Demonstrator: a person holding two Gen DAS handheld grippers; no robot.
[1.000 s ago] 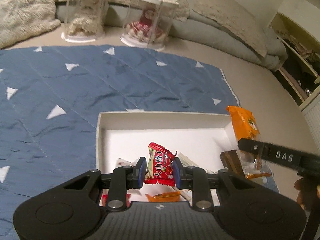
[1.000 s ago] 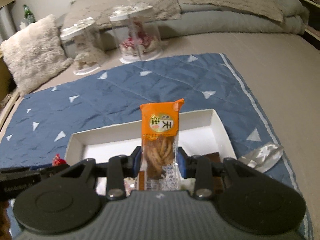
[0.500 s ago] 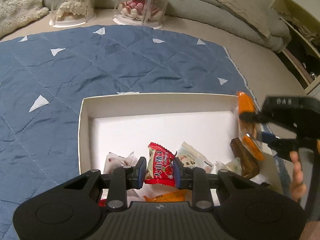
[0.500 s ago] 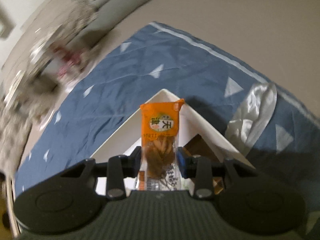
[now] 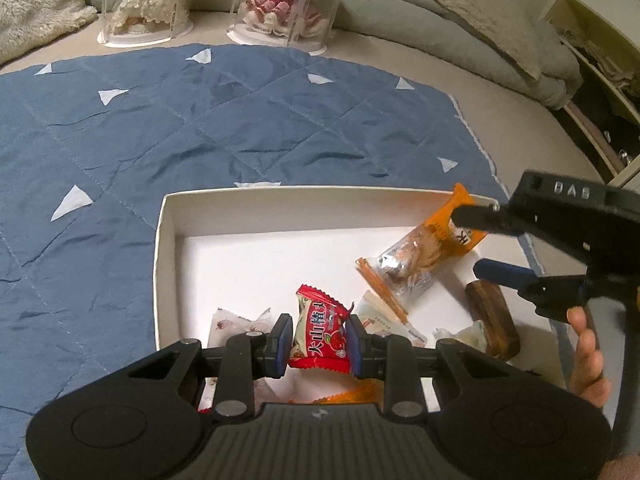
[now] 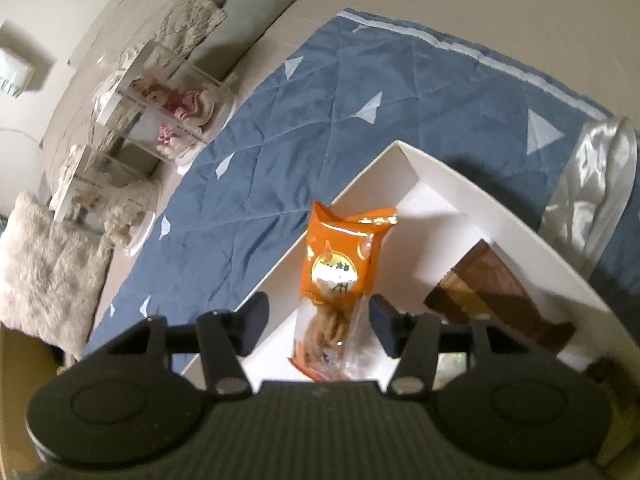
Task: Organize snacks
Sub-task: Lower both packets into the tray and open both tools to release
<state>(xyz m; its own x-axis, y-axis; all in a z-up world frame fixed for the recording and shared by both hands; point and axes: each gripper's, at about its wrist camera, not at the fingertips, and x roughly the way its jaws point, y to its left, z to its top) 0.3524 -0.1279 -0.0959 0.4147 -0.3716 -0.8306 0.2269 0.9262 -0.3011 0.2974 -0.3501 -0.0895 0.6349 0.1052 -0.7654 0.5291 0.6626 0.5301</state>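
My left gripper [image 5: 318, 340] is shut on a red snack packet [image 5: 320, 332], held low over the near side of the white box [image 5: 164, 240]. In the right wrist view my right gripper [image 6: 318, 314] has its jaws opening. The orange twist-snack packet [image 6: 344, 272] sits loose between them, and neither pad presses on it. Seen from the left wrist, that orange packet [image 5: 424, 256] lies tilted in the box's right part under the right gripper [image 5: 470, 242]. A brown packet [image 6: 492, 300] lies in the box by its right wall.
The box [image 6: 460, 184] sits on a blue quilted mat [image 5: 200, 140] and holds several other small wrapped snacks. A silver wrapper [image 6: 588, 200] lies on the mat beyond the box. Two clear doll cases [image 5: 280, 4] and cushions stand at the back, and a shelf [image 5: 600, 92] at the right.
The right gripper rolled, came in over the box's right corner and spread its jaws, letting go of the orange packet. The left gripper sank toward the box, still holding the red packet.
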